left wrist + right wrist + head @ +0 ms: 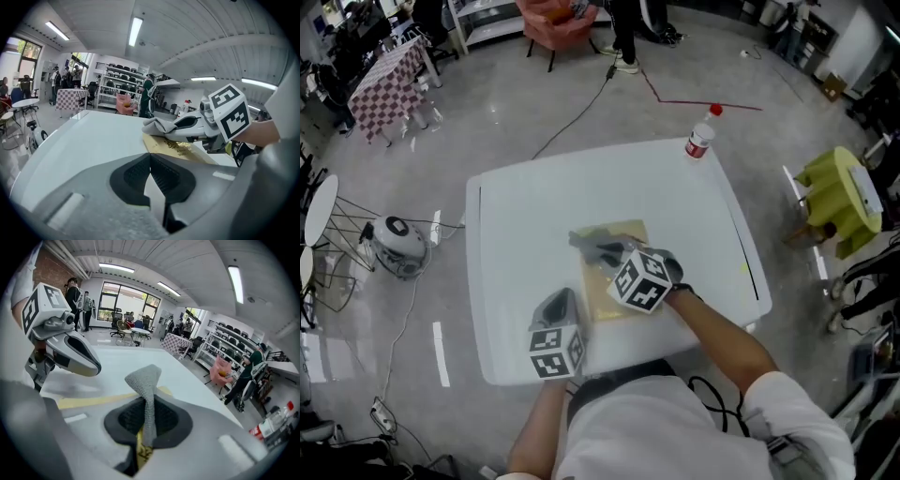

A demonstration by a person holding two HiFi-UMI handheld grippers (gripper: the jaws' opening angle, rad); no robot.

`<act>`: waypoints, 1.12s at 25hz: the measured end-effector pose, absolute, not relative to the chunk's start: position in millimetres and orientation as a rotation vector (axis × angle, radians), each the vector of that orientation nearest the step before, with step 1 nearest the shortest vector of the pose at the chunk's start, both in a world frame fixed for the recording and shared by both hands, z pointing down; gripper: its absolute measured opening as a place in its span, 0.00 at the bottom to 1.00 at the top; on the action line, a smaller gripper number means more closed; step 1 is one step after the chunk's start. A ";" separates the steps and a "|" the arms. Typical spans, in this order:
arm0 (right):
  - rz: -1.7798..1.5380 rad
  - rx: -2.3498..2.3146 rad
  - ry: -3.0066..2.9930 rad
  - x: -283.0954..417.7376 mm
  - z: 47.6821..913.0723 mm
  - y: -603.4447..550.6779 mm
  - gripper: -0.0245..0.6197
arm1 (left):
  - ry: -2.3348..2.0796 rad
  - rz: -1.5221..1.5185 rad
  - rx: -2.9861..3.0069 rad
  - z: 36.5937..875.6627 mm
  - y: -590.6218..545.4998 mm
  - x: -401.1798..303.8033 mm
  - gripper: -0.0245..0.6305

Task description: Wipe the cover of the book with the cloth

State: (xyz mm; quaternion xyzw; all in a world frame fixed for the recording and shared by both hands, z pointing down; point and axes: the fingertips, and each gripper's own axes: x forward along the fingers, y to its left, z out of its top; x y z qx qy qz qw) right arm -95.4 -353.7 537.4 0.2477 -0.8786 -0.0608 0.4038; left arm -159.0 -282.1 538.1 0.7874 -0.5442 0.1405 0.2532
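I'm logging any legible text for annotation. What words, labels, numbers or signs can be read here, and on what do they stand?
No text can be read here.
Dark print on the book cover: too blurred to read.
Red label on the bottle: too small to read.
The marker cubes: black-and-white square patterns only, no words or numbers.

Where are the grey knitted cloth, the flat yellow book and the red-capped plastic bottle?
Grey knitted cloth [146, 379]: right gripper view, on its bunched upper end.
Yellow book [596, 298]: head view, on the bare cover by its left edge.
Red-capped plastic bottle [700, 141]: head view, on its labelled body.
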 end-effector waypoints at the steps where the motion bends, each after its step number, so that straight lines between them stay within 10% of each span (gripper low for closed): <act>1: -0.143 0.645 -2.215 -93.7 537.0 -348.2 0.06 | -1.464 0.387 2.155 538.2 -279.9 -159.2 0.05; 28: 0.015 0.536 -2.227 -90.7 542.5 -185.3 0.06 | -1.353 0.356 2.243 539.1 -266.8 -174.4 0.05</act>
